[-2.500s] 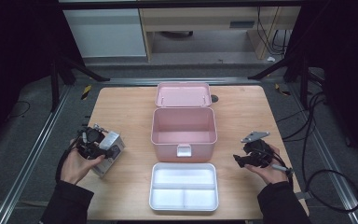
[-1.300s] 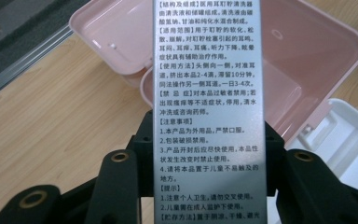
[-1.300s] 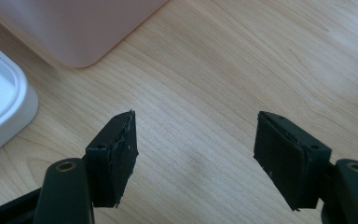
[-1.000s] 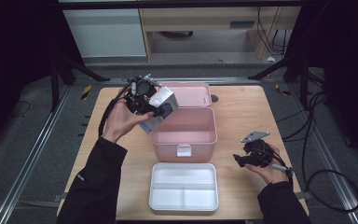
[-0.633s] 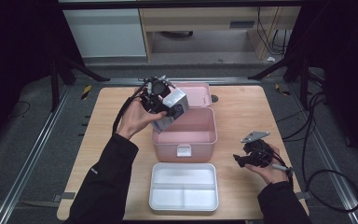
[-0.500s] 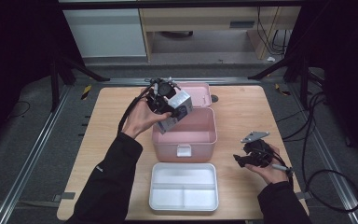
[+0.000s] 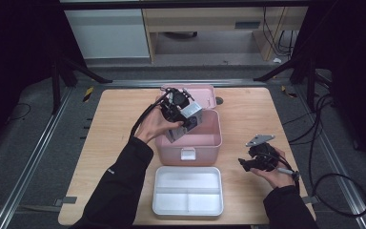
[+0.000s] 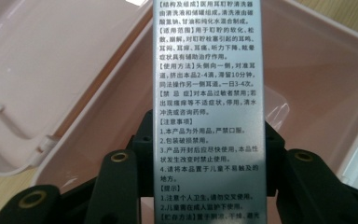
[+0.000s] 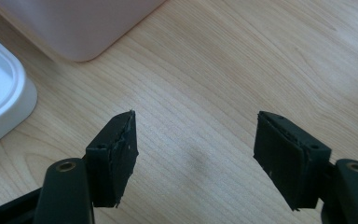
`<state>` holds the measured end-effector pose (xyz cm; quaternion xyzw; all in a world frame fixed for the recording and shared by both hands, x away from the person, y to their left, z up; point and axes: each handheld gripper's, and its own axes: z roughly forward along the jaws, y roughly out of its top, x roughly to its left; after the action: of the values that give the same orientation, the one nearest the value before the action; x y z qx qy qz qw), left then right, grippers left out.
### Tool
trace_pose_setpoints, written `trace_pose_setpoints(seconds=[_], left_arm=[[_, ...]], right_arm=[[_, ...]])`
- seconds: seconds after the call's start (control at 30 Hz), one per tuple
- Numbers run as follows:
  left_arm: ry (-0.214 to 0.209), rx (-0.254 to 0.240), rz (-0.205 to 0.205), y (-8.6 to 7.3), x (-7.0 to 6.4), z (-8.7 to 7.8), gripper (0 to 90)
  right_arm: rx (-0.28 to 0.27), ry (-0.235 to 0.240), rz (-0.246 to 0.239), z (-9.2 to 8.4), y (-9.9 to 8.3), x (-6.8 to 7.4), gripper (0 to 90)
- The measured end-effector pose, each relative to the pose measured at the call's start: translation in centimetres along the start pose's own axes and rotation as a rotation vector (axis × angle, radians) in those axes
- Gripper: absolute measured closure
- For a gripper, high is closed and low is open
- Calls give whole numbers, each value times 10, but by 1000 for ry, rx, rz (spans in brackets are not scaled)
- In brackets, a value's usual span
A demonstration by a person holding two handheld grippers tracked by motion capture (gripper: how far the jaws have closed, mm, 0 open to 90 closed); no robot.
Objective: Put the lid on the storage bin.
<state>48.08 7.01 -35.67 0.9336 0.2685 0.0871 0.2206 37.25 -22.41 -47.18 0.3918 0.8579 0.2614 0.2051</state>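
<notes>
Left gripper [image 7: 183, 117] clamps silver carton [image 8: 209, 107] over pink box [image 7: 205, 143] — lower it clear of walls; right gripper [image 9: 196, 158] open, empty.
</notes>
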Motion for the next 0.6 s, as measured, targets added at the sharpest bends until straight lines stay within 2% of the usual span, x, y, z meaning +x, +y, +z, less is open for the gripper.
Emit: trace_pose_setpoints(seconds=[0.6], left_arm=[[-24,81,34,4,-3,36,545]], right_arm=[[4,4,-6,1,0,1,298]])
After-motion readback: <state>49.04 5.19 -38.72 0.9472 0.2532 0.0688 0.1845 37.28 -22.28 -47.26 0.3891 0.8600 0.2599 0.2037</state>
